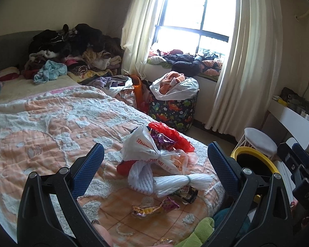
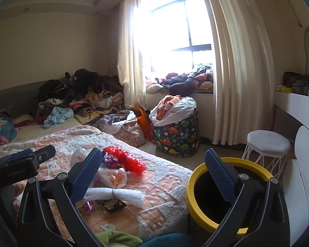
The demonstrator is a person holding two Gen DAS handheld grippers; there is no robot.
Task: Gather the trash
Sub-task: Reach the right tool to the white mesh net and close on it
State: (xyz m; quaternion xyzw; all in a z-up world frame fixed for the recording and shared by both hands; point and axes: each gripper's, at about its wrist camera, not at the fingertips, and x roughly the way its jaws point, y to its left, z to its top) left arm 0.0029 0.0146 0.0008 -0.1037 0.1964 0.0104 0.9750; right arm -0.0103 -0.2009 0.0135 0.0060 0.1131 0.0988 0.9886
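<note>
Both grippers are spread wide and hold nothing. Ahead of the left gripper point(image 1: 155, 162), trash (bags, foam netting point(image 1: 166, 182), wrappers) lies on the bed point(image 1: 41, 127). Best to pinch the netting's bunched middle; the yellow-rimmed bin point(image 2: 195, 177) sits below the right gripper point(image 2: 153, 169).

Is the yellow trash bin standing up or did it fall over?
Standing up. The yellow trash bin sits upright beside the bed, its round mouth facing upward.

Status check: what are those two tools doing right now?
Both tools open, empty. Trash pile on bed, untouched. Yellow bin beside bed. Path clear.
</note>
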